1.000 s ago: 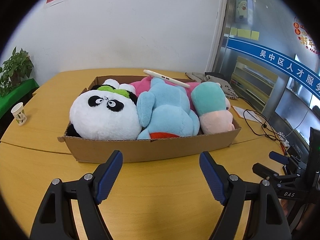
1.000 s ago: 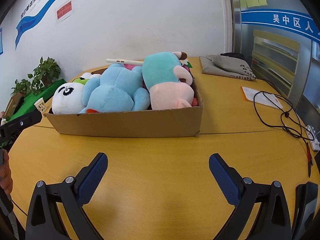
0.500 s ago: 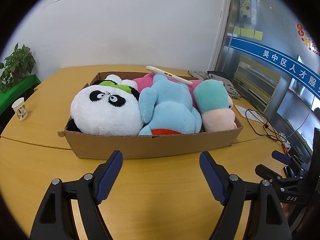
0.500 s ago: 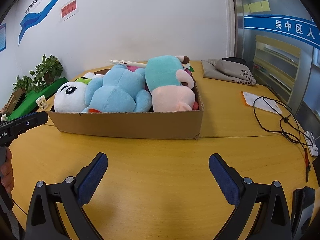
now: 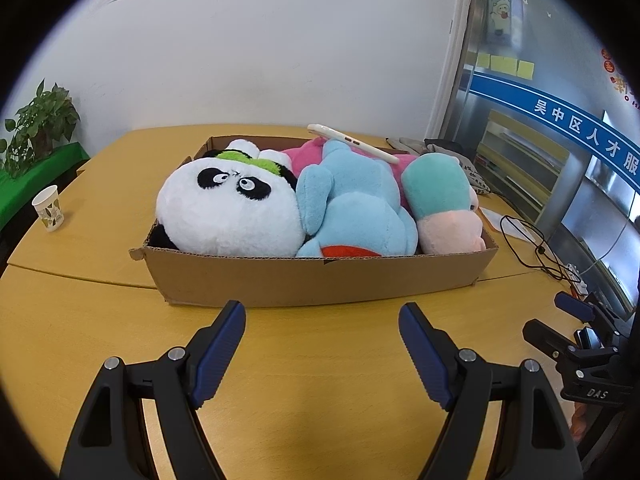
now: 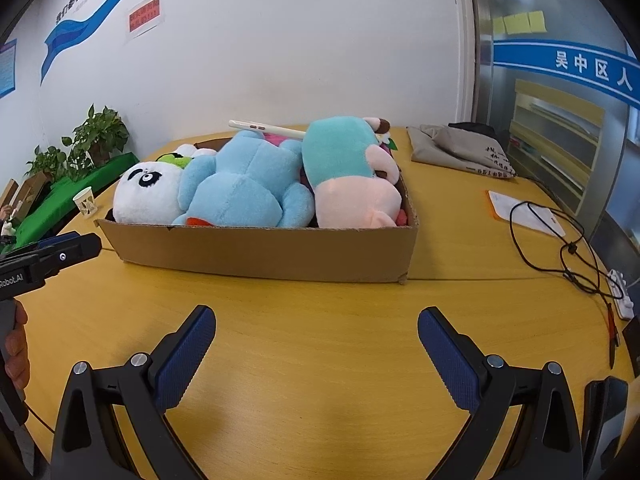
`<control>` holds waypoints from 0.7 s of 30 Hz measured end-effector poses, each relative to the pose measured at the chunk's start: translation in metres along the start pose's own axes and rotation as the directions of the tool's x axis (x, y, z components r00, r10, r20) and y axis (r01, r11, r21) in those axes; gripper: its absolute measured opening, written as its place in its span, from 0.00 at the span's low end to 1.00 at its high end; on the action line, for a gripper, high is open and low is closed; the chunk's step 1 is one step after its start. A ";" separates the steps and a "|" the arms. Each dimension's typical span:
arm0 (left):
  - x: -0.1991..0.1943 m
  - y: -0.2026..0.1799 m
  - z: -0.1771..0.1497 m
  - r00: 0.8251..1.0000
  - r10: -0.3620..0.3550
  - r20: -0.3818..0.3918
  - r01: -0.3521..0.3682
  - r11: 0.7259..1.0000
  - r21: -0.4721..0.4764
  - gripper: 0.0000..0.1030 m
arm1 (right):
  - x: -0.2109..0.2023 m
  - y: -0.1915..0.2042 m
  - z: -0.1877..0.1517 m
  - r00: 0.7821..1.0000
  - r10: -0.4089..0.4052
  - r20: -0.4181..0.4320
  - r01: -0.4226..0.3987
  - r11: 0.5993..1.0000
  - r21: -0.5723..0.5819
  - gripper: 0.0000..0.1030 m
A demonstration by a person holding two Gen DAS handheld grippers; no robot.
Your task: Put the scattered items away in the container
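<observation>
A shallow cardboard box (image 5: 320, 280) (image 6: 260, 254) sits on the yellow table. It holds a panda plush (image 5: 224, 208) (image 6: 146, 196), a light blue plush (image 5: 356, 208) (image 6: 244, 184), a teal and pink plush (image 5: 444, 200) (image 6: 344, 172) and a pink plush (image 5: 308, 154) behind them. A white phone (image 5: 352, 142) (image 6: 264, 128) lies across the top of the toys. My left gripper (image 5: 322, 322) hovers in front of the box, open and empty. My right gripper (image 6: 316, 328) also stands open and empty, short of the box's near wall.
A paper cup (image 5: 49, 208) (image 6: 86, 200) stands at the table's left. A grey folded bag (image 6: 464, 150), a paper sheet (image 6: 520, 212) and a black cable (image 6: 560, 248) lie to the right. Potted plants (image 6: 76, 148) line the left wall. A hand (image 6: 16, 356) holds the other gripper.
Both views have tilted slightly, so the box sits a little lower in the picture. The toys, the phone and both sets of jaws stand as before.
</observation>
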State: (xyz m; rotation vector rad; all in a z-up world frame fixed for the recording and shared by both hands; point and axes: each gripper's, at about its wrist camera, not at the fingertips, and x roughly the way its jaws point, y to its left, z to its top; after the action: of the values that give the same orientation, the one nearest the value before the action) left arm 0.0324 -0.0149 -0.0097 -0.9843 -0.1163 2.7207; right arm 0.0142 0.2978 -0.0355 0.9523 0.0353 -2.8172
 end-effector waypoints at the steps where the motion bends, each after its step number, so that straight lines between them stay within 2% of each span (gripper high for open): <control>1: 0.001 0.001 0.000 1.000 0.003 -0.002 -0.003 1.000 -0.003 0.77 | -0.001 0.002 0.000 1.000 0.007 0.003 -0.007 1.000 -0.008 1.00; 21: 0.001 -0.002 -0.001 1.000 0.020 -0.004 -0.020 1.000 0.014 0.77 | 0.002 0.014 -0.004 1.000 0.016 -0.020 -0.017 1.000 -0.026 1.00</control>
State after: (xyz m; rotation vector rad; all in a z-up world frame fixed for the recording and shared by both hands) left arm 0.0332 -0.0128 -0.0108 -0.9920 -0.0877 2.7334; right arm 0.0175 0.2840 -0.0391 0.9697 0.0658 -2.7856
